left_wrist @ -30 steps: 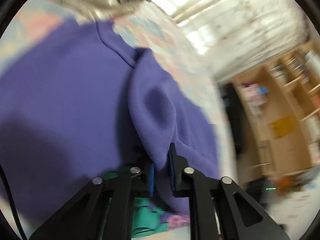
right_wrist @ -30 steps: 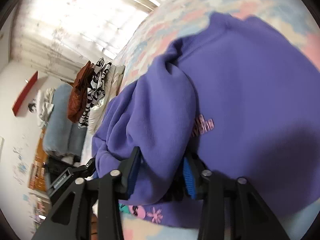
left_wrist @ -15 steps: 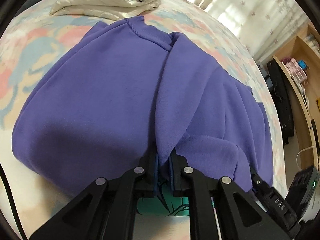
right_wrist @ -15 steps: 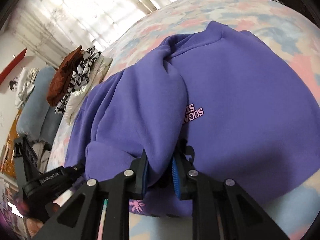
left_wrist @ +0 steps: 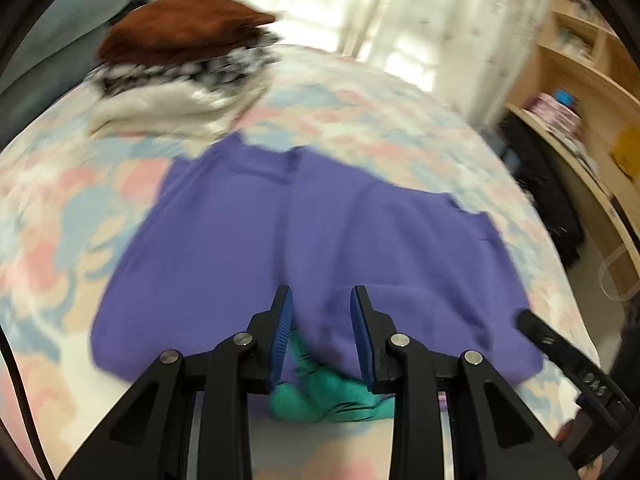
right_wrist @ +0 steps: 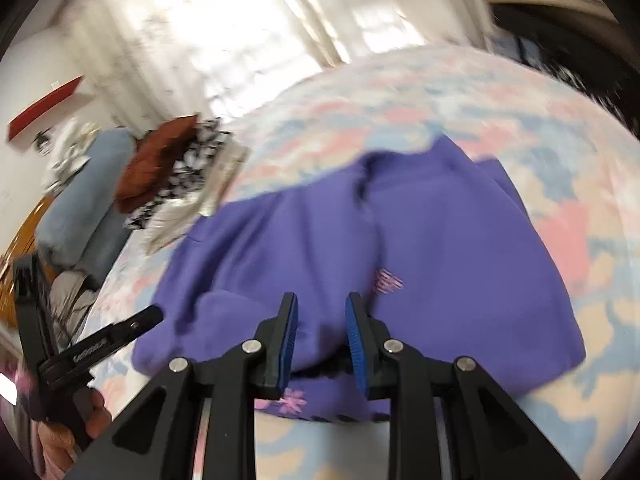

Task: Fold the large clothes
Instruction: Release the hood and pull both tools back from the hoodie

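Left wrist view: half a second ago the left tongs [left_wrist: 321, 332] pinched a fold of the purple sweatshirt [left_wrist: 248, 248]; now they stand spread, with nothing between the blue pads [left_wrist: 280, 332], and the fabric has dropped flat onto the bed [left_wrist: 52, 208]. The sweatshirt lies just ahead of and below the tips, its near hem under the gap, a patch of green print [left_wrist: 320, 394] showing at that hem. A sleeve lies folded lengthwise over the body. Beyond the collar sits a stack of folded clothes [left_wrist: 180, 68], brown on top, blurred by motion. At the right edge the other tool pokes in, with pale lettering on it too smeared to read.

Right wrist view: the right tongs [right_wrist: 322, 336] also gripped a bunched sleeve before; now they are spread apart and hold nothing, and the sweatshirt [right_wrist: 460, 248] rests on the bed [right_wrist: 580, 168] directly in front of them, hem beneath the tips. Small pink lettering [right_wrist: 387, 280] on the chest is blurred and unreadable. Pink flower prints [right_wrist: 294, 398] show at the hem. At the left, the left tool carries white writing, likewise illegible.
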The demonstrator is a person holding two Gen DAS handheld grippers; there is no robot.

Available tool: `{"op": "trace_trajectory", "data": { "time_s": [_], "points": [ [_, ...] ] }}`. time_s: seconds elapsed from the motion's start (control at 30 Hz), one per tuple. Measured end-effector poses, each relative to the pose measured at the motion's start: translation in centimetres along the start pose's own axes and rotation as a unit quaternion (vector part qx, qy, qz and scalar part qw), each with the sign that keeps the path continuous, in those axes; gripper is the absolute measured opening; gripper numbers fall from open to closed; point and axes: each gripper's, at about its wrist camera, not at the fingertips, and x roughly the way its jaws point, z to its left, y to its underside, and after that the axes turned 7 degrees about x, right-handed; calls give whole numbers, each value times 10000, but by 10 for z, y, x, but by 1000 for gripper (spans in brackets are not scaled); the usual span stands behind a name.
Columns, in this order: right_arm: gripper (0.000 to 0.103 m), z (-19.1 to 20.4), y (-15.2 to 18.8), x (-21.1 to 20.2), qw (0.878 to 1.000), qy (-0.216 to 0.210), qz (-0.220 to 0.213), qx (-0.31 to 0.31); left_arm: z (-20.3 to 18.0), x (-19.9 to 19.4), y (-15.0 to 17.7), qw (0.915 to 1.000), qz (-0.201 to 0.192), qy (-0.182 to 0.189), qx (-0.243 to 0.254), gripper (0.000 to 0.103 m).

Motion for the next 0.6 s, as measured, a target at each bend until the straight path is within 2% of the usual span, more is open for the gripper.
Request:
{"op": "trace_trajectory", "data": {
  "time_s": [0.07, 0.2, 0.37, 0.43, 0.6],
  "points": [
    [25, 14, -1, 8, 9994, -221, 68, -261, -7, 5, -3, 9996, -25, 242, 156, 27],
    [25, 34, -4, 38, 9969, -417, 247, -618, -20, 35, -8, 9987, 136, 338, 360, 27],
    [24, 42, -6, 91, 9936, -9, 457, -1030, -20, 80, -6, 9972, 539, -138, 502, 26],
    [20, 36, -3, 111, 9909, 346, 589, -1163, -18, 95, 0, 9973, 516, -178, 501, 26],
    [21, 34, 6, 123, 9885, 540, 462, -1334, -24, 96, 7, 9969, 363, -318, 618, 26]
  ]
}}
